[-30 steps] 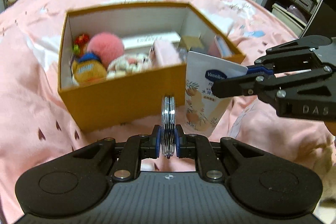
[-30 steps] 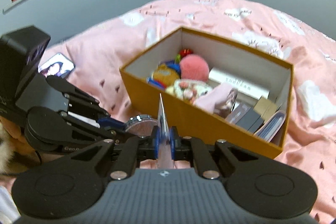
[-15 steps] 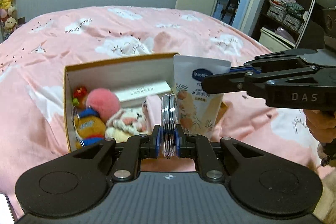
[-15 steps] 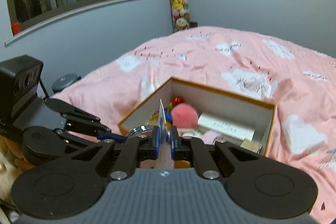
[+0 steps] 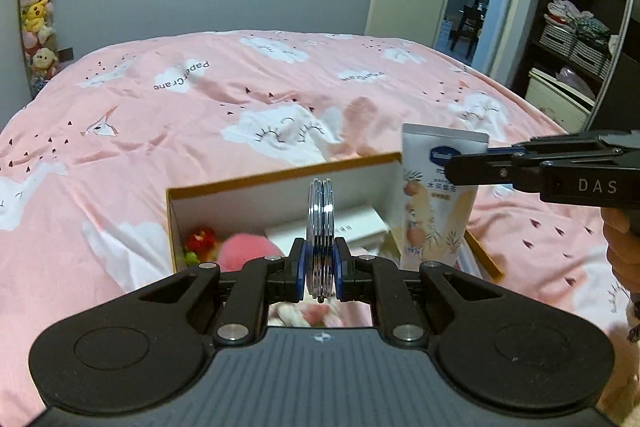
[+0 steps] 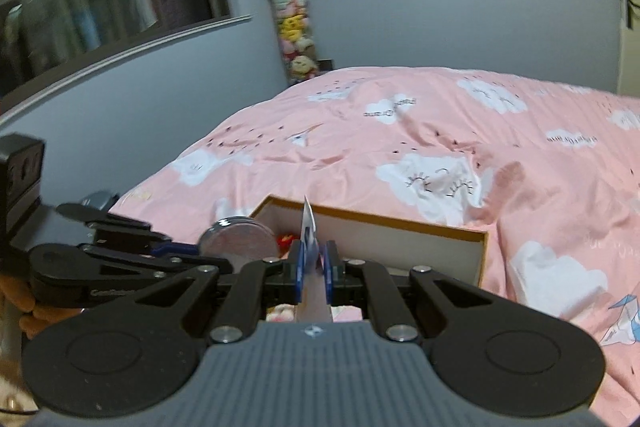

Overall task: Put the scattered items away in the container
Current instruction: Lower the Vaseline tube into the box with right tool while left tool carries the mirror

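A round, flat, silvery metal tin [image 5: 320, 227] is held on edge between the fingers of the left gripper [image 5: 320, 269], above the near side of the open orange cardboard box [image 5: 280, 179] that rests on the pink cloud-print bed [image 5: 200, 115]. A white flat tube of hand cream [image 5: 436, 195] is pinched thin by the right gripper [image 5: 468, 167], hanging upright over the box's right end. Inside the box a pink pompom [image 5: 248, 247], a red trinket [image 5: 200, 239] and a white carton [image 5: 344, 227] are seen. Being gripped only by its narrow rim, the tin may roll or slip out; if either item is released short of the wall, it is judged likely to land on the bedding, or the light box may be knocked askew.
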A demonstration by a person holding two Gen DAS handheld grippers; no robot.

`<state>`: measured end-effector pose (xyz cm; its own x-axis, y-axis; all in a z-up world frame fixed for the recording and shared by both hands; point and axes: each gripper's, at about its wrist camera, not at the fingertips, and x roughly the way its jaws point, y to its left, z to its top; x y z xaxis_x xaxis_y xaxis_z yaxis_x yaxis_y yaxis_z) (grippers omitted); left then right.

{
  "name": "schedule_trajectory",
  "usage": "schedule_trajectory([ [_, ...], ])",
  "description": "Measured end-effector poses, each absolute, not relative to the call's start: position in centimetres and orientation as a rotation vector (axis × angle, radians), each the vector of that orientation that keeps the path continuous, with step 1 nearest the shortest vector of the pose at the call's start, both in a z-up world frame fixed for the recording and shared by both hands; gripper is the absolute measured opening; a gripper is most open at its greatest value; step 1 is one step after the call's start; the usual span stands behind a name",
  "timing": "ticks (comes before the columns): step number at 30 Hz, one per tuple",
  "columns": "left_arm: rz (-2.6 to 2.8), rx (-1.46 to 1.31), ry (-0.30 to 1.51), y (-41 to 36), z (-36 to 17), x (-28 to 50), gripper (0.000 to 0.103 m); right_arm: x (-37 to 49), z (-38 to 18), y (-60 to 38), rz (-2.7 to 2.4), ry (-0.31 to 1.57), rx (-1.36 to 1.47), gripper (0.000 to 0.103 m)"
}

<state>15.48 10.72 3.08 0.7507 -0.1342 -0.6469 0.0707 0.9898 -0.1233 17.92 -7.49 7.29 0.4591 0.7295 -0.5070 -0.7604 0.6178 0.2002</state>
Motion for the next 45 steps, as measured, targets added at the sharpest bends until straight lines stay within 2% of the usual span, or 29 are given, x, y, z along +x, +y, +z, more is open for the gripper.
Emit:
schedule_trajectory([
  [10,-0.119,-0.155,0.766,11.4,0.3,20.7,0.015,22.5,5.1,-5.6,0.765,0.582,-0.032,0.011],
  [19,-0.124,-0.248,0.849,11.3,-3.5,24.2,0.015,25.4,1.5,-4.4,0.723,0.648,-0.041,0.011],
  [29,-0.114,-0.298,0.942,11.1,-6.9,25.6,0.015,26.2,-1.6,-4.1,0.719,0.721,-0.053,0.011],
  [37,-0.121,-0.289,0.958,11.1,-7.3,26.0,0.015,26.4,-3.1,-4.0,0.715,0.762,-0.058,0.011],
  [45,-0.035,-0.315,0.956,12.3,-7.3,25.9,0.025,26.4,-3.7,-4.2,0.701,0.781,-0.059,0.012],
])
